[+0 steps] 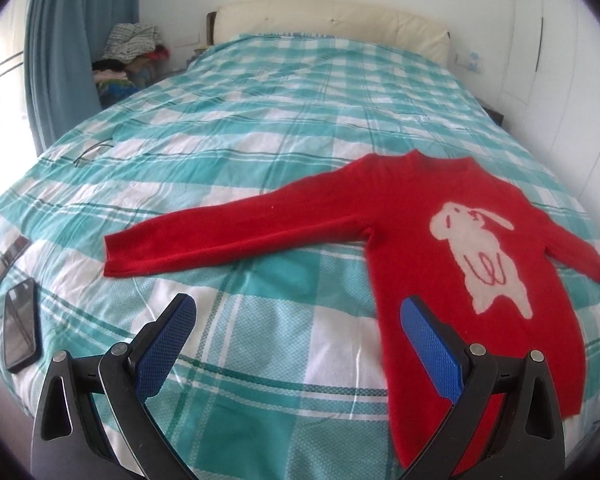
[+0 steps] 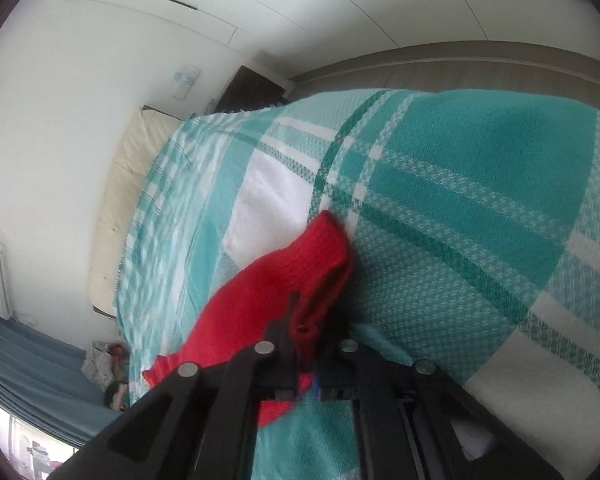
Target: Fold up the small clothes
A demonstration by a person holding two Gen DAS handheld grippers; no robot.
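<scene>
One red sweater [image 1: 432, 248] with a white rabbit design lies flat on the bed [image 1: 260, 120], its body near the right edge and one sleeve stretched toward the middle. The left gripper [image 1: 296, 332] hangs above the checked cover with its jaws wide apart, holding nothing. The right gripper [image 2: 312, 320] is clamped on the cuff of the other sleeve [image 2: 292, 272]. A phone [image 1: 19, 330] rests near the bed's left edge.
</scene>
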